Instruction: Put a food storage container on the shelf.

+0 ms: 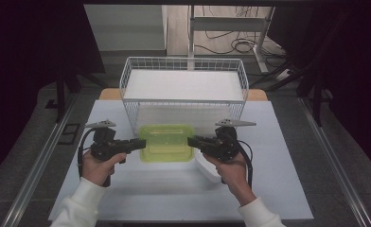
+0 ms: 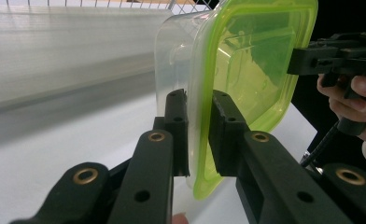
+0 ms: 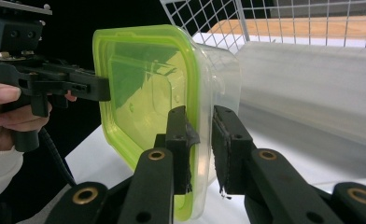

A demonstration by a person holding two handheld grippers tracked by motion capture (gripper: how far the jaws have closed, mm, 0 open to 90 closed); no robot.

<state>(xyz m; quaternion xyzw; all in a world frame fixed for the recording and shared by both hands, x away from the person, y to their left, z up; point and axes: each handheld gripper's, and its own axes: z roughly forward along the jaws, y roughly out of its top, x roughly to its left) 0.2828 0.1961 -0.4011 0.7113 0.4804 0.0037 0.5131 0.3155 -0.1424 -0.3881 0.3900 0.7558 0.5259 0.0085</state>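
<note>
high view shows a clear plastic container (image 1: 167, 143) with a green lid (image 1: 167, 137) held up between two grippers, just in front of a white wire basket (image 1: 183, 85) that stands on the white table (image 1: 141, 189). the left gripper (image 1: 142, 144) takes the left edge of the container and the right gripper (image 1: 190, 141) takes the right edge, each one held by a hand in a white sleeve.

left gripper view shows the two black jaws closed on the rim of the container (image 2: 181, 60), one jaw on the clear side and one on the green lid (image 2: 251, 65). the container stands on its edge in this view, and the other gripper (image 2: 295, 60) grips the far rim.

right gripper view shows the same kind of grip: its jaws are clamped on the rim where the lid (image 3: 144, 88) meets the clear body (image 3: 218, 79), and the left gripper (image 3: 104, 88) holds the opposite side. the wire basket (image 3: 274, 23) is behind the container.
</note>
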